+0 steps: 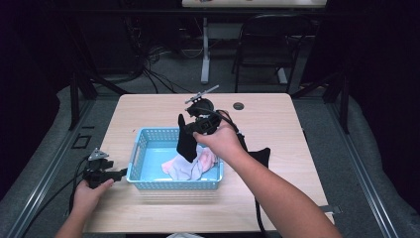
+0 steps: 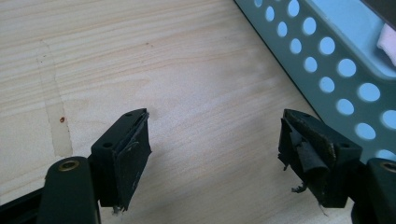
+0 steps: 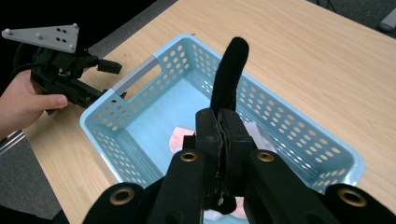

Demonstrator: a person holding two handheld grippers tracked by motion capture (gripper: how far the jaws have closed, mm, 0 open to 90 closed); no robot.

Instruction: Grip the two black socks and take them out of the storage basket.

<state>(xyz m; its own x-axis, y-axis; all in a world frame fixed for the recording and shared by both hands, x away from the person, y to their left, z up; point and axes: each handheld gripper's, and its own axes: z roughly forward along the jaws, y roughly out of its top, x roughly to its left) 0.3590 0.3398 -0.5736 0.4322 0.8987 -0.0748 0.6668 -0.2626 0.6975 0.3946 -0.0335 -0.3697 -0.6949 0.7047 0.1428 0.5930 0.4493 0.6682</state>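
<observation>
A: Table (image 1: 277, 124), light wood. Blue basket (image 1: 143, 144) near its front left, pink and white cloths (image 1: 190, 166) lying inside.

B: Step in hand?

A: Lifting out, I judge. Right gripper (image 1: 195, 126) pinches a black sock (image 1: 187, 144), jaws pressed together on it; the sock hangs above the basket.

B: Left gripper (image 1: 121, 172)?

A: Jaws spread, nothing between, beside the basket's left wall.

B: Next?

A: Probably carry the sock clear of the rim, then set it on bare table.
</observation>
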